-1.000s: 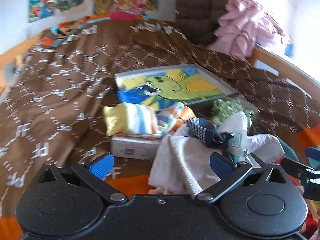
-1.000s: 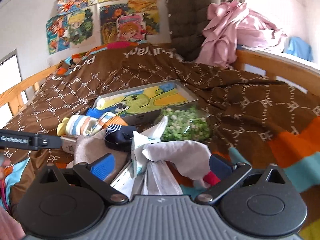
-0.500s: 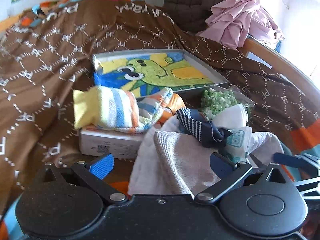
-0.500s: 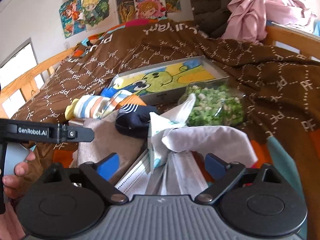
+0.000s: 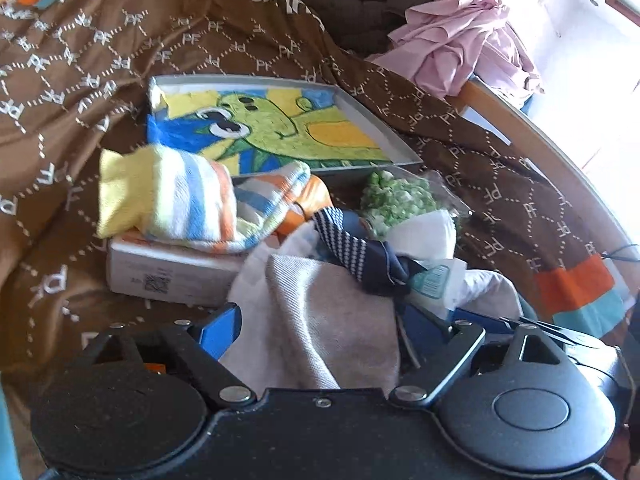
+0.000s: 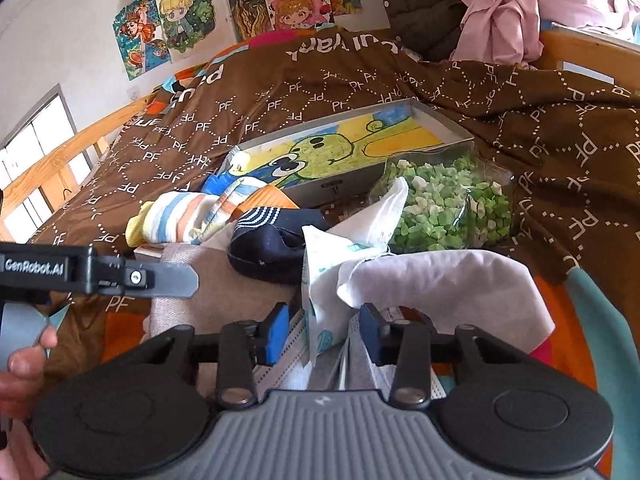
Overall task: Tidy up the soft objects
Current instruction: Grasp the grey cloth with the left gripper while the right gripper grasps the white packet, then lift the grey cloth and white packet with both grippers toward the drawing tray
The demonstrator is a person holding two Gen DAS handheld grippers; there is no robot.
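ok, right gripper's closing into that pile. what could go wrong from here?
1. The right gripper straddles both the tissue pack and face masks, so it may grab both.
2. The navy sock leans on the pack; lifting could drag it.
3. The left gripper over the beige towel sits close, risking a clash.

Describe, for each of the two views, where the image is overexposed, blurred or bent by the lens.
Left wrist view: window light blows out the upper right beside the pink cloth; the striped sock is smeared. Right wrist view: sharper and evenly lit, but the fisheye curves the wooden bed rail.
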